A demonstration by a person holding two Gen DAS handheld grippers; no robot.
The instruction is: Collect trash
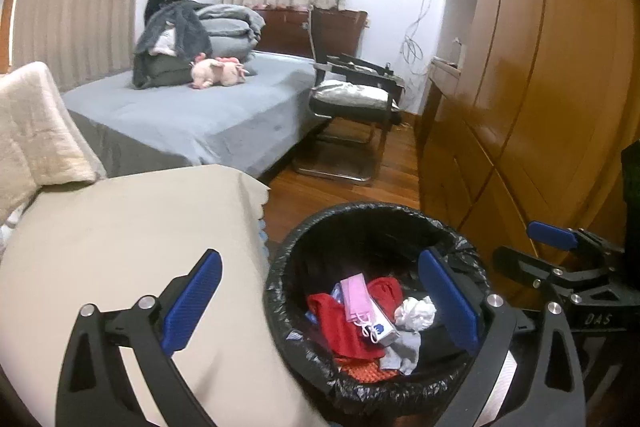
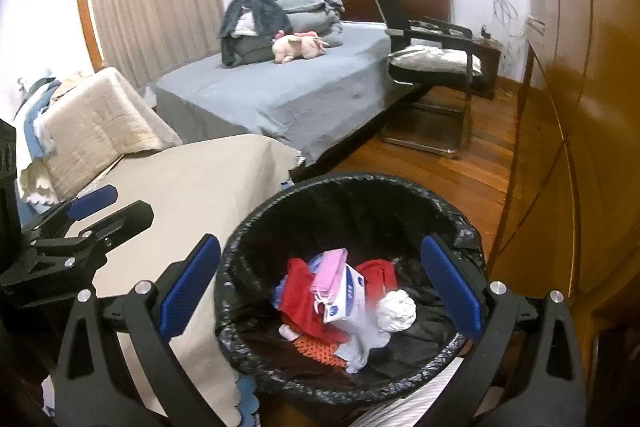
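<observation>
Both grippers hang spread wide and empty-handed over the trash bin (image 2: 348, 211): the left gripper (image 1: 320, 303) and the right gripper (image 2: 320, 291). Inside its black liner, at six o'clock, lie red cloth (image 2: 298, 293), a small carton (image 2: 346, 297) and crumpled paper (image 2: 396, 309).

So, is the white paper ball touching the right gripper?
Apart. In the right wrist view the paper ball lies in the bin, clearly between and below the open right gripper's fingers, with dark liner showing around it.
</observation>
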